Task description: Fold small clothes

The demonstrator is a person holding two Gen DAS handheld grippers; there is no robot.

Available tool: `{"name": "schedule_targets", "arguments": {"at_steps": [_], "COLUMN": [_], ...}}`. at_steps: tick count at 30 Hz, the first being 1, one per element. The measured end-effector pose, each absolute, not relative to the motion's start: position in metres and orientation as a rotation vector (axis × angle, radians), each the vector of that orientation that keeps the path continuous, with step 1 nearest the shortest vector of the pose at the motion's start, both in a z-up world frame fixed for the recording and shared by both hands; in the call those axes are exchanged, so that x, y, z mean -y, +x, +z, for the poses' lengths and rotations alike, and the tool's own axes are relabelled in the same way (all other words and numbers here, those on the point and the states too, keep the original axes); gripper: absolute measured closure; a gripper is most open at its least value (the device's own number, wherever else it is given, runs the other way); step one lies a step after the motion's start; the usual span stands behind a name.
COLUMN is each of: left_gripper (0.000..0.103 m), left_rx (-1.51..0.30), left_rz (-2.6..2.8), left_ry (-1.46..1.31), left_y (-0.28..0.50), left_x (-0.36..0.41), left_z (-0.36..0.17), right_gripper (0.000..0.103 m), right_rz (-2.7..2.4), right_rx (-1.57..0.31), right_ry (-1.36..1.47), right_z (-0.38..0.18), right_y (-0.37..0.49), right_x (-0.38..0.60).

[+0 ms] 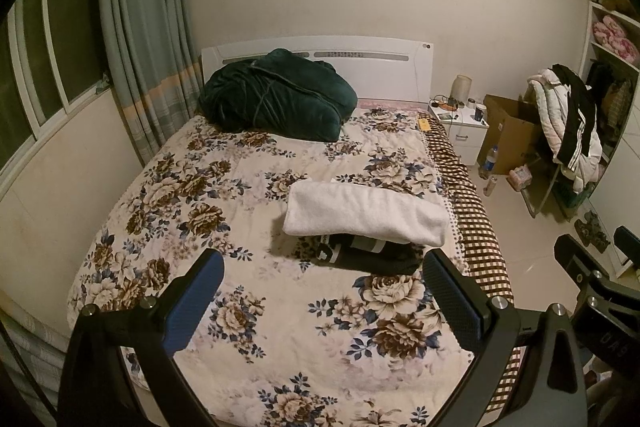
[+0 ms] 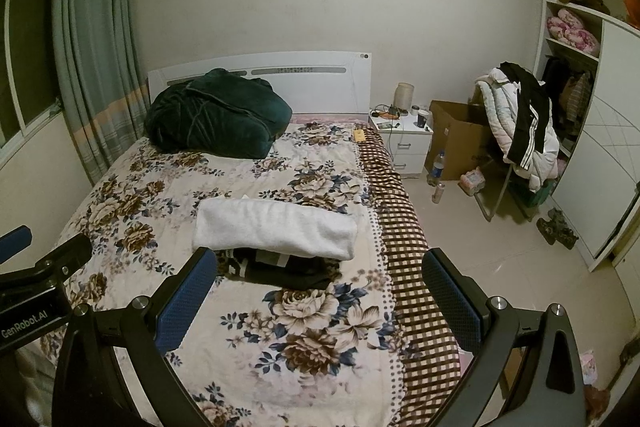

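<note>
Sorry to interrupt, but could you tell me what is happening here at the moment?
Nothing is being handled right now. The left hand-held gripper and right hand-held gripper hover open and empty over the floral bedspread. A folded white towel lies on a folded black garment near the bed's right edge.

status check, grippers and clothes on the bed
Left gripper open, empty. Right gripper open, empty. White towel folded, lying on a black garment, both on the floral bedspread. Nothing in the way.
</note>
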State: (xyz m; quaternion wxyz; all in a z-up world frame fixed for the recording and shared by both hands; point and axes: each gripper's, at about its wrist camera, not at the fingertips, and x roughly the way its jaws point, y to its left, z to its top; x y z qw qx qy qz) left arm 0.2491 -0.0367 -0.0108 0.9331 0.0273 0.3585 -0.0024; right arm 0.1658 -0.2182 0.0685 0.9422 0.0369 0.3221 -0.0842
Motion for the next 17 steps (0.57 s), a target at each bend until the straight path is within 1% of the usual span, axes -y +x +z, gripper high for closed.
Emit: {"name": "schedule_targets", "arguments": {"at_steps": [17], "left_gripper": [0.001], "left_rx": [-0.725], "left_rz": [-0.008], "left_ry": [0.05], "left_y": [0.2578], "left_x": [0.034], "left_z": [-0.0007], "right_gripper": [0.0], "right_rz": [-0.169], "right_rx": [-0.658], "right_ry": [0.075], "right_z": [0.0673], "right_y": [0.1664], "right_x": [0.2182]}}
